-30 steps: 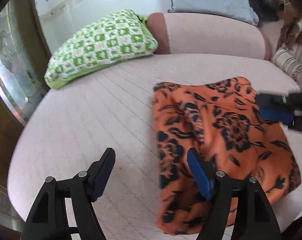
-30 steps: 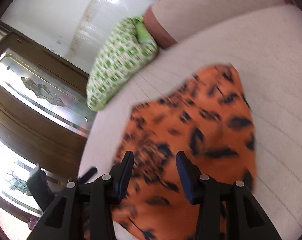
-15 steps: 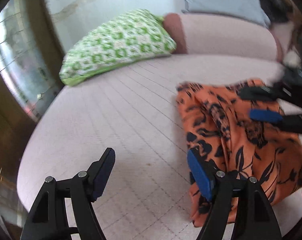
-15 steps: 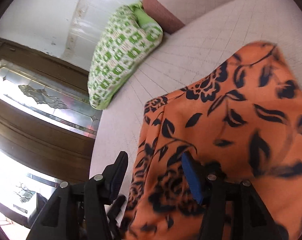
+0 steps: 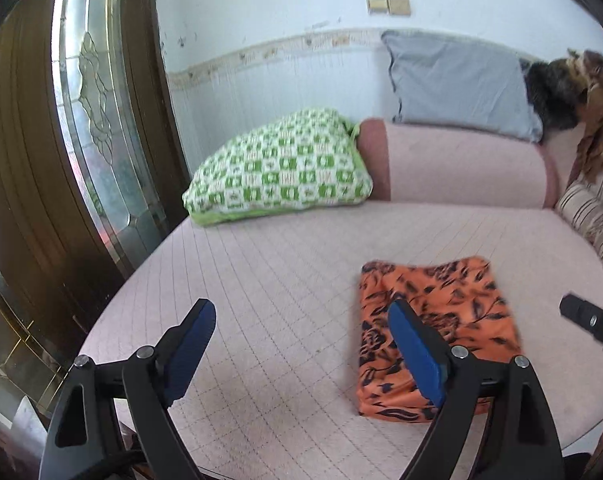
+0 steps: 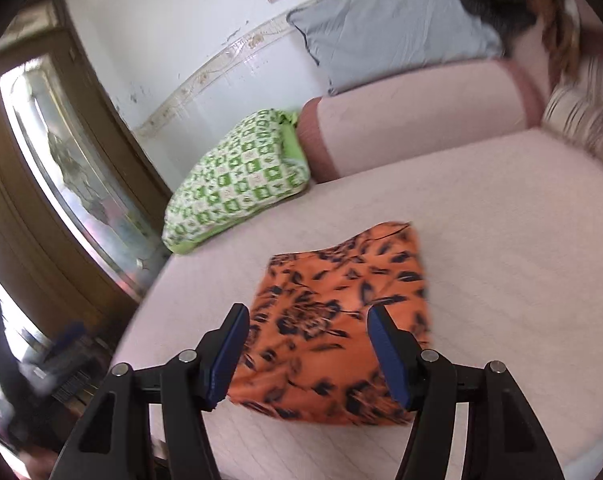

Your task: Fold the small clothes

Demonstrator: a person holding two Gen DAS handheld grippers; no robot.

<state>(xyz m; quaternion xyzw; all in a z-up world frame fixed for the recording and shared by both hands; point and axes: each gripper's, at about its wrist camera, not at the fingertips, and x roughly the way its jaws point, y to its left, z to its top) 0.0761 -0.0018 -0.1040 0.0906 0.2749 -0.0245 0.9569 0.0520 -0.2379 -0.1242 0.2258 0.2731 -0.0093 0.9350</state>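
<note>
The folded orange floral garment (image 5: 433, 332) lies lower right on the pink mattress (image 5: 281, 280). The left gripper (image 5: 301, 344) and the right gripper (image 6: 307, 350) both hold their fingers wide apart, gripping nothing. Only the left view shows a black gripper tip (image 5: 591, 322) at the right edge.

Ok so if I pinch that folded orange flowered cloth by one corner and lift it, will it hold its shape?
Probably not. The orange cloth looks thin and soft, with wavy edges, so it would likely droop and unfold. It seems light, since it barely dents the pink mattress. Pushed, it would probably bunch on the quilted cover rather than slide.
</note>
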